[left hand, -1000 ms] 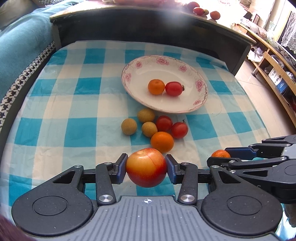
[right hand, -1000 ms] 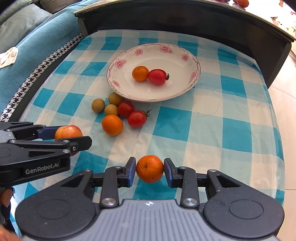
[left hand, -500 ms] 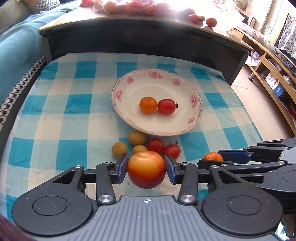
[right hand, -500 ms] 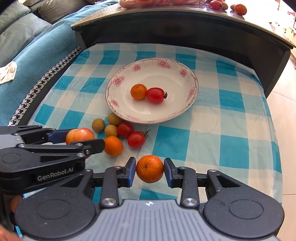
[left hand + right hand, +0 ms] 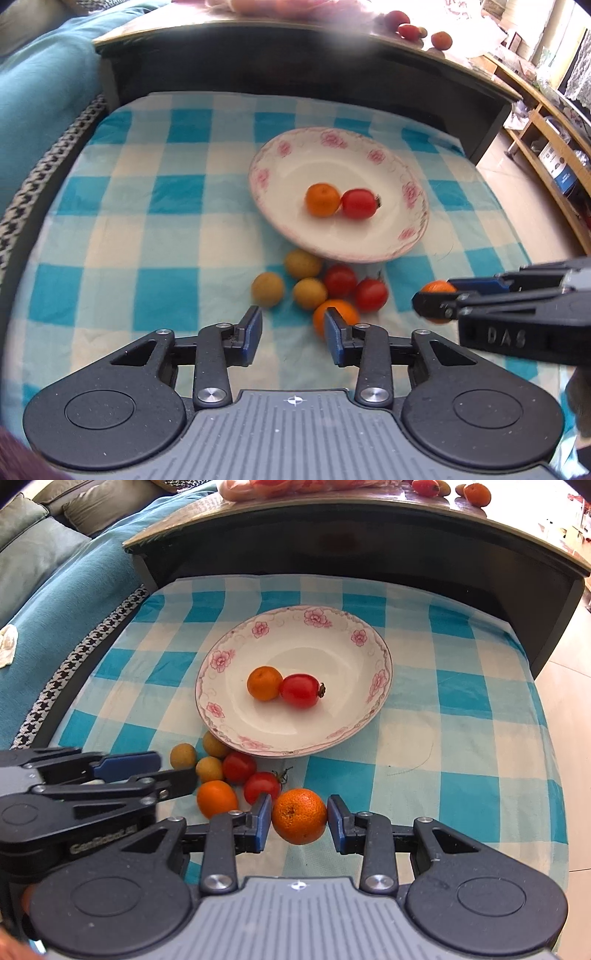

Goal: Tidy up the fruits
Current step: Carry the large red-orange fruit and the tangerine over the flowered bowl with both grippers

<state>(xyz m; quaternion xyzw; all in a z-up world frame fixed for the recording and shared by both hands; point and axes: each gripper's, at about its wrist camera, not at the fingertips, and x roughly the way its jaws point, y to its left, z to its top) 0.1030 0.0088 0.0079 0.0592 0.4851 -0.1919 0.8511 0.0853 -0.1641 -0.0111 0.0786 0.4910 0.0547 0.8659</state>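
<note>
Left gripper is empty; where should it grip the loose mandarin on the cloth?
Pinch the mandarin across its widest middle, coming from the near side: it is round, and a tomato and longan crowd its far side.

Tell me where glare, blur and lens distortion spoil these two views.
Left wrist view: glare washes out the dark table's top at the upper edge; the plate and the loose fruit below it are smeared by blur; the checked cloth bows at the edges. Right wrist view: sharper, the held orange crisp; fisheye bends the cloth lines, and sunlight bleaches the upper right corner.
</note>
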